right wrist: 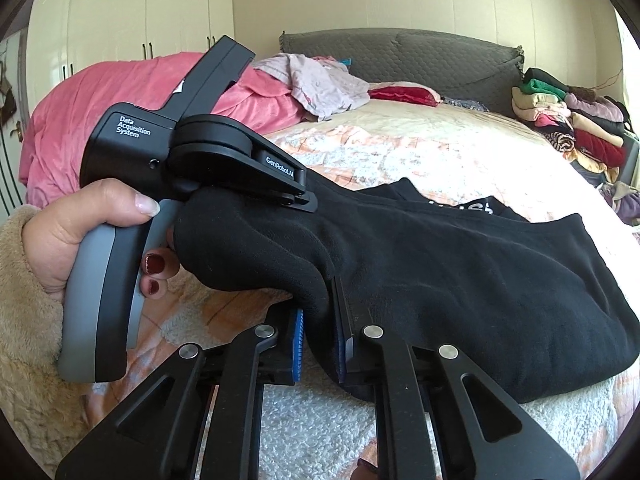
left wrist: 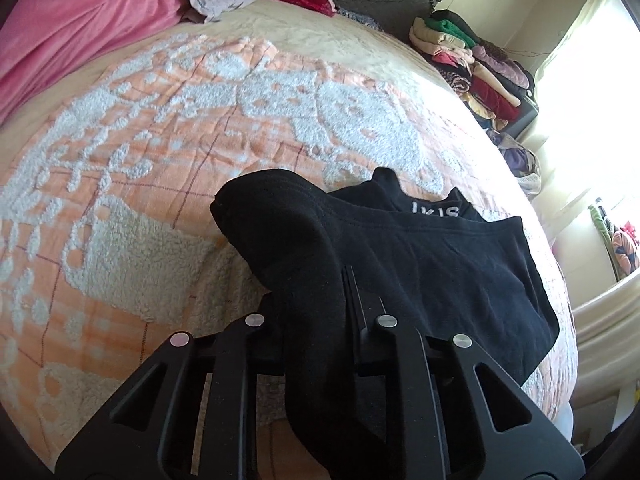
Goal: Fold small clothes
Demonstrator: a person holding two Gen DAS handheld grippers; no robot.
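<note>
Fabric control is deciding whether this fold comes out square: the black garment (right wrist: 460, 280), seemingly briefs or shorts with white lettering on the waistband, is lying on the patterned bedspread (left wrist: 168, 152) and spreading out ahead of and to the right of both claws, with its near-left edge gathered up into them. To do the step well, in my judgement, both claws should be travelling together at the same height, carrying the pinched edge across toward the far-right side so the fold line is staying straight, and keeping the cloth taut between the two grip points so no slack bunches underneath; letting go only once the edges are lining up. Uneven lifting is likely to be dragging the whole piece across the fleecy cover instead of folding it. The left gripper (left wrist: 316, 304) is clamping a thick roll of the black cloth, its jaws nearly together with fabric filling the gap and draping back over its frame. The right gripper (right wrist: 320, 344) is likewise biting down on a bunched corner, the blue pads (right wrist: 297, 344) pressing in from both sides. In the right wrist view the left hand (right wrist: 80, 232), in a fluffy beige sleeve (right wrist: 20, 320), is wrapping round the grey handle just left of the right claw, angling its tool downward and rightward into the cloth.
</note>
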